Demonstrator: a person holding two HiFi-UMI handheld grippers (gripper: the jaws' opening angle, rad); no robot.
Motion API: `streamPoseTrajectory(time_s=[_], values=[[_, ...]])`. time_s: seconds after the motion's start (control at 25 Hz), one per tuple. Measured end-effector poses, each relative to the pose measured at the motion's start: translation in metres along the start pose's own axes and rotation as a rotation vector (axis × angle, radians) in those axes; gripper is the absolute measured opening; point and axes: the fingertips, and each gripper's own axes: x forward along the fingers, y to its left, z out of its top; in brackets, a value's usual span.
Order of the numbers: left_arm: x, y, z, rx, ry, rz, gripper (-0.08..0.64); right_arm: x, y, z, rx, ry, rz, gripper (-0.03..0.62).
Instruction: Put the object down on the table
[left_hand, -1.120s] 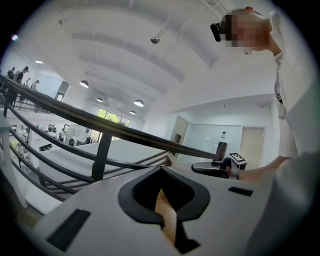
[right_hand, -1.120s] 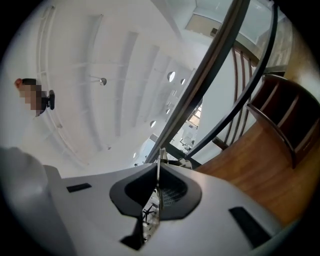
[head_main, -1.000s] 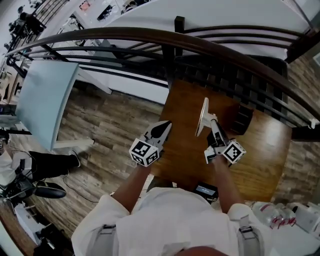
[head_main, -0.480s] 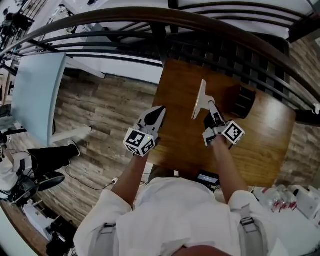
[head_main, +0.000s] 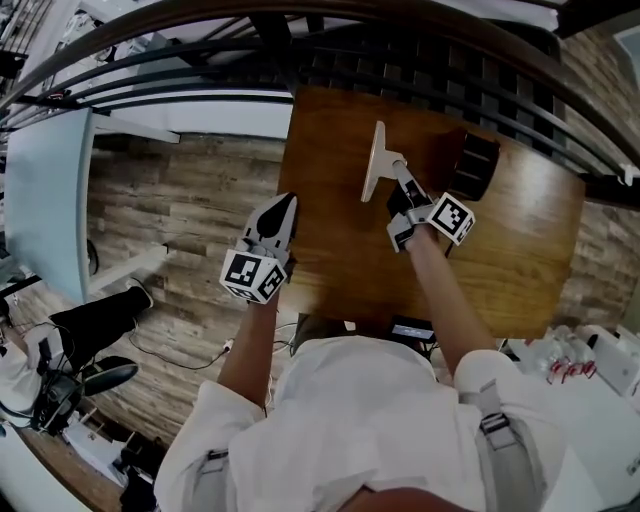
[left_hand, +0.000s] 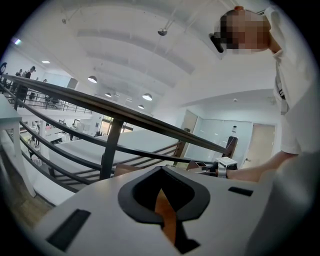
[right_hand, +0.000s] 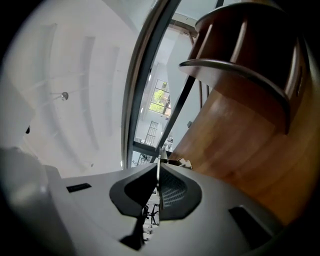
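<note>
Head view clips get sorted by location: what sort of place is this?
Likely an indoor balcony or mezzanine in a large hall: a wooden table stands against a dark railing, on plank flooring.

The table (head_main: 520, 250) is smooth, glossy brown wood. At its nine o'clock, the floor (head_main: 170, 220) is matt, grainy planks. The plate (head_main: 374, 165) looks smooth and white.

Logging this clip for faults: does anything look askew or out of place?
Only the thin white plate: it stands on edge in the right claw over the wooden table, not lying flat. Nothing looks spilled or damaged.
</note>
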Motion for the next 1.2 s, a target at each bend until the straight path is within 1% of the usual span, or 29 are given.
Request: streamPoseTrajectory(time_s=[0.12,0.2,0.24,0.32,0.36,0.6,0.72,0.84,0.96,1.2], values=[[-0.001,-0.002,-0.004,-0.002,0.002,0.003,0.014,0.007,-0.004,0.000,0.008,-0.004,0.026,0.028],[-0.001,-0.003,-0.007,-0.005,0.005,0.005,0.014,0.014,-0.002,0.001,0.002,-0.013,0.081,0.028],[-0.001,-0.003,-0.009,-0.007,0.007,0.006,0.014,0.015,-0.004,0.001,0.009,-0.016,0.076,0.028],[-0.002,-0.003,-0.011,-0.011,0.010,0.008,0.014,0.013,-0.014,-0.002,0.038,-0.016,0.008,0.028],[-0.002,-0.003,-0.011,-0.012,0.010,0.009,0.014,0.014,-0.017,-0.003,0.041,-0.015,-0.003,0.028],[-0.003,-0.001,-0.013,-0.014,0.012,0.016,0.014,0.023,-0.026,-0.001,0.008,-0.005,0.031,0.026],[-0.003,0.001,-0.016,-0.019,0.014,0.024,0.014,0.025,-0.032,-0.002,0.005,0.001,0.017,0.028],[-0.003,0.002,-0.019,-0.023,0.017,0.027,0.014,0.025,-0.040,-0.005,0.025,0.007,-0.024,0.028],[-0.004,0.003,-0.021,-0.028,0.018,0.028,0.014,0.029,-0.043,-0.005,0.011,0.002,-0.008,0.026],[-0.004,0.000,-0.025,-0.028,0.015,0.013,0.014,0.032,-0.051,-0.004,0.004,-0.007,-0.023,0.028]])
